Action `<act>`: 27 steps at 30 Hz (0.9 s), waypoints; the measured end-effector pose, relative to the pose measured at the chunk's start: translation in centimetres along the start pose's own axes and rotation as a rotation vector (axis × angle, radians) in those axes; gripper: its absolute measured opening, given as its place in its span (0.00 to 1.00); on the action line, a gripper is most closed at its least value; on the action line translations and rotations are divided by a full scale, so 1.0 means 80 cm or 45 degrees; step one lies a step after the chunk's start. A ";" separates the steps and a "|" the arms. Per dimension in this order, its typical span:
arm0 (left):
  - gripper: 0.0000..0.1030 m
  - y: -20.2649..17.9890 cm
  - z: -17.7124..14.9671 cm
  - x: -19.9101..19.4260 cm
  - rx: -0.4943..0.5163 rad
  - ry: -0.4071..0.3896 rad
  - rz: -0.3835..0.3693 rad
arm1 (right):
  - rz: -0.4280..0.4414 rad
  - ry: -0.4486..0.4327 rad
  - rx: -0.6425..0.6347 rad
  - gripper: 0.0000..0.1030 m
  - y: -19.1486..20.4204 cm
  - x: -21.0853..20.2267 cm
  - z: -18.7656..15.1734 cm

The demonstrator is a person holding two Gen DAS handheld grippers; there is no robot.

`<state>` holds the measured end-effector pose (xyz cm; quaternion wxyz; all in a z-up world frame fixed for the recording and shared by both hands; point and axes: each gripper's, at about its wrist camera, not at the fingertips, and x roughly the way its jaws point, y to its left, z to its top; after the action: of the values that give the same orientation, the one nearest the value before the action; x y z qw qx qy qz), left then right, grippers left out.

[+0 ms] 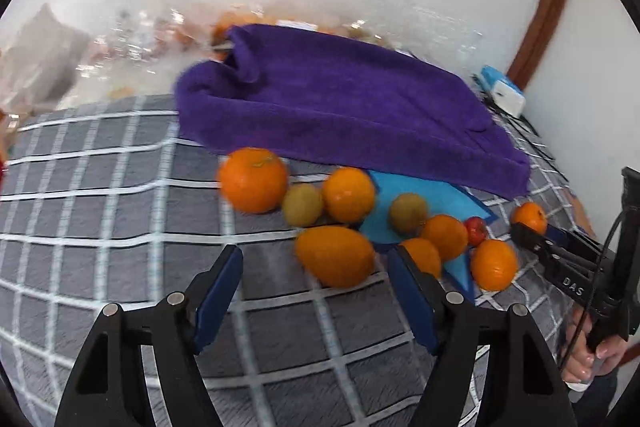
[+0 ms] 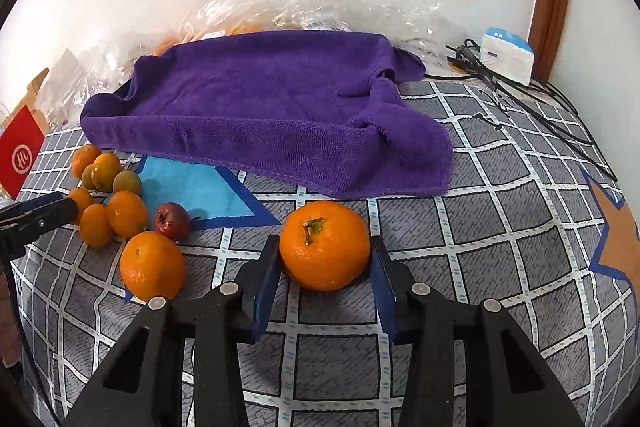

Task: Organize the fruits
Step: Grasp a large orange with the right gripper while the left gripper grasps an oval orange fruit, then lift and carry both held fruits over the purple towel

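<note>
Sorting barely begun: one orange in the jaws, the rest still heaped

Fruit lies mostly unsorted on the checked tablecloth (image 2: 500,187). The right gripper (image 2: 326,251) has its blue pads against both sides of a stemmed orange (image 2: 325,246), which still sits on the cloth, apart from the others. The jaws look closed on it, so I judge this the first pick rather than a finished placement.

The left gripper (image 1: 316,267) stands wide with nothing between its fingers; an elongated orange fruit (image 1: 335,255) lies just ahead of it. Behind that sits the main cluster (image 1: 348,193) of oranges and greenish fruits, with one small red fruit (image 2: 173,221), partly on a blue patch. A purple towel (image 2: 264,107) lies beyond, bare of fruit. No sorted group is visible yet, so nearly all remains.
</note>
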<state>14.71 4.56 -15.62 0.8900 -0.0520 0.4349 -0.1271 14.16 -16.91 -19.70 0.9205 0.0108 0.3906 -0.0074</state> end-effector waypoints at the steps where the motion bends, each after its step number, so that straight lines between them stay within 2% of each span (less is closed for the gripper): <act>1: 0.66 -0.001 -0.001 0.005 -0.001 -0.005 -0.005 | -0.007 -0.002 -0.001 0.41 0.000 0.000 0.000; 3: 0.62 -0.004 -0.004 0.005 0.013 -0.041 0.004 | -0.009 -0.003 0.001 0.41 0.000 0.000 -0.001; 5: 0.57 -0.005 -0.003 0.005 0.022 -0.041 -0.027 | -0.006 0.000 0.006 0.41 -0.001 0.000 -0.001; 9: 0.39 -0.004 -0.003 0.006 0.012 -0.050 -0.023 | -0.008 0.000 0.002 0.41 0.000 0.001 -0.001; 14: 0.39 0.002 -0.005 0.000 -0.025 -0.087 -0.002 | -0.009 -0.005 0.003 0.41 0.000 0.001 -0.001; 19: 0.39 0.008 -0.009 -0.016 -0.050 -0.170 0.044 | -0.003 -0.006 0.005 0.41 -0.001 0.001 -0.001; 27: 0.39 0.014 -0.010 -0.027 -0.093 -0.210 0.065 | -0.014 -0.007 0.013 0.41 0.000 0.000 0.000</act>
<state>13.05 6.23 -14.71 0.9231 -0.0836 0.3658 -0.0836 14.17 -16.89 -19.72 0.9215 0.0134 0.3879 -0.0145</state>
